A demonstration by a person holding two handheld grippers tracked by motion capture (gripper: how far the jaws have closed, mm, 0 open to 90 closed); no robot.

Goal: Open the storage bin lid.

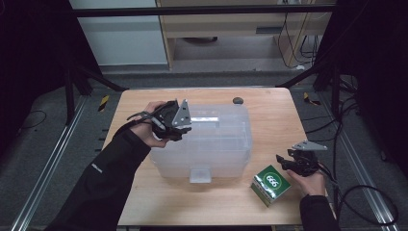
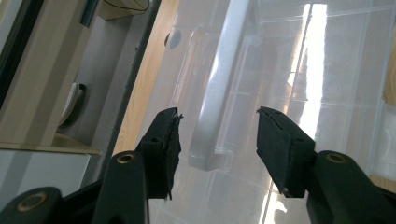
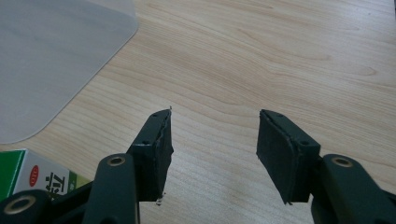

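Observation:
A translucent plastic storage box [image 1: 216, 149] stands in the middle of the wooden table [image 1: 274, 120], with a white carry handle [image 1: 204, 119] on its lid. My left gripper [image 1: 180, 127] hovers over the lid's left part. In the left gripper view its jaws [image 2: 217, 112] stand open on either side of the handle's near end [image 2: 212, 107], with gaps on both sides. My right gripper [image 1: 288, 161] is at the table's right front, open over bare wood [image 3: 215, 112], with nothing between its jaws. A green and white carton [image 1: 270, 184] lies just left of it [image 3: 23, 175].
A small dark round object [image 1: 237, 100] sits on the table behind the box. The box's rounded corner [image 3: 56, 60] lies ahead and left of the right gripper. Cables run over the floor on the right, and black frame rails surround the table.

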